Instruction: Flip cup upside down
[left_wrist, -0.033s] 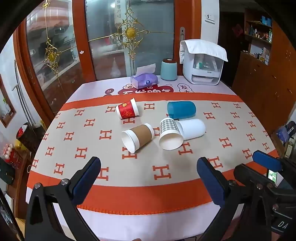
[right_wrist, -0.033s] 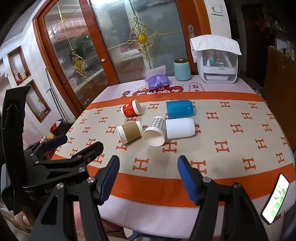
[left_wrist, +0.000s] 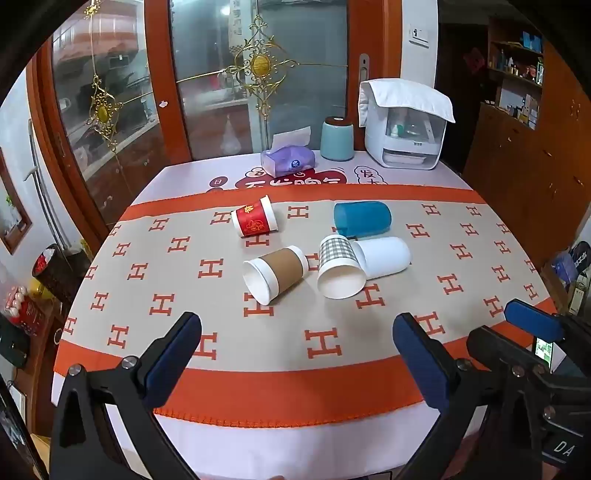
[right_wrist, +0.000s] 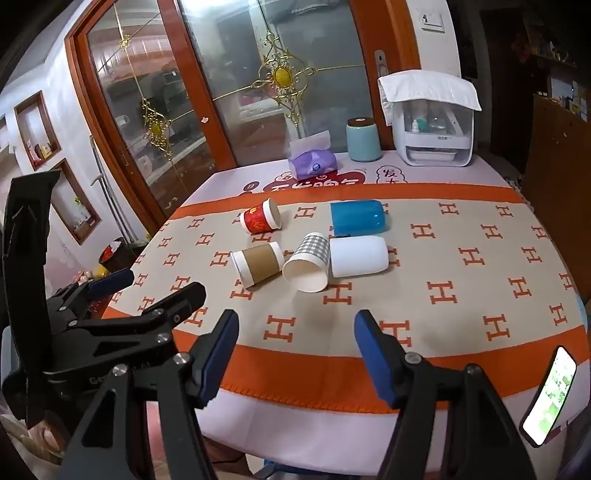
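Five cups lie on their sides on the patterned tablecloth (left_wrist: 147, 273): a red cup (left_wrist: 254, 220), a blue cup (left_wrist: 362, 218), a brown-sleeved cup (left_wrist: 275, 273), a checked cup (left_wrist: 339, 266) and a white cup (left_wrist: 386, 256), the last two touching. The left gripper (left_wrist: 297, 356) stands near the table's front edge, jaws wide apart, holding nothing. The right gripper (left_wrist: 532, 328) shows at the right margin.
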